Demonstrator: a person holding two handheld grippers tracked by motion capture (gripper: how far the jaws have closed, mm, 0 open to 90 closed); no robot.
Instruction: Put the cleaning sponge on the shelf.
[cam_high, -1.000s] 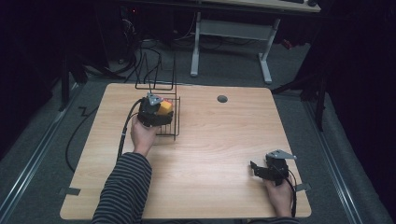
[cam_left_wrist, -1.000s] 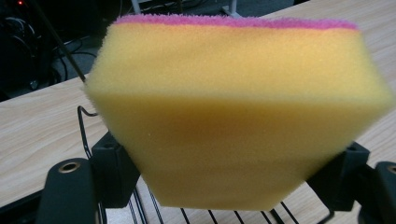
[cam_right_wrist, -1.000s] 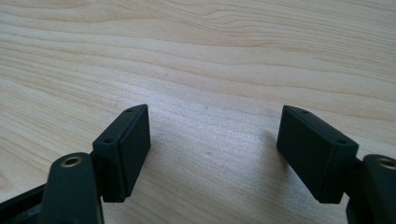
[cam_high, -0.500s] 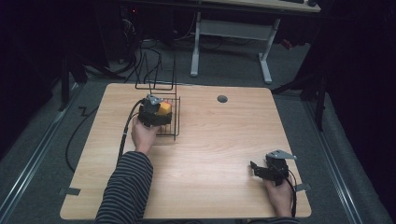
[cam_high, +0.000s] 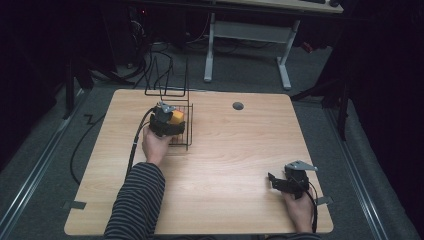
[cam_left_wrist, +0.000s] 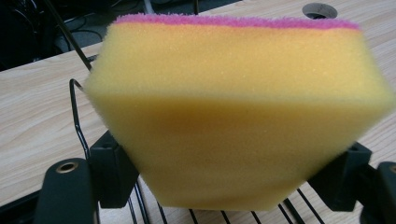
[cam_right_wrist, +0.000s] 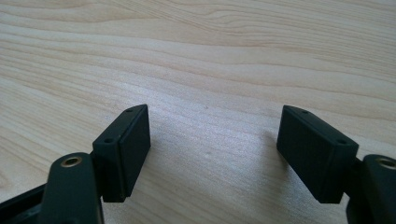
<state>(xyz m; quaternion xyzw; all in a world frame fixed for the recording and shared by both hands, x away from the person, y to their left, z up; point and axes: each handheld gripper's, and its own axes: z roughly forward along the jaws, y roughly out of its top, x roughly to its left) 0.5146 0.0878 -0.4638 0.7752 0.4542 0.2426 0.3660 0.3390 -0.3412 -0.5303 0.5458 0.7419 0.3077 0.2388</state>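
Yellow foam blocks most of my left gripper view: the sponge (cam_left_wrist: 238, 116) hides the jaw faces, so I see only the 2 black jaw bodies squeezing its lower sides. Its bottom edge is cut off by the rack (cam_left_wrist: 84, 135) wires below. Its pink scrub layer faces away from the camera, long axis running across between the jaws. From the high view, my left gripper (cam_high: 164, 121) holds it over the wire rack (cam_high: 181, 131) on the table (cam_high: 230, 150). My right gripper (cam_right_wrist: 212, 154) sits parted and empty near the table's front right corner.
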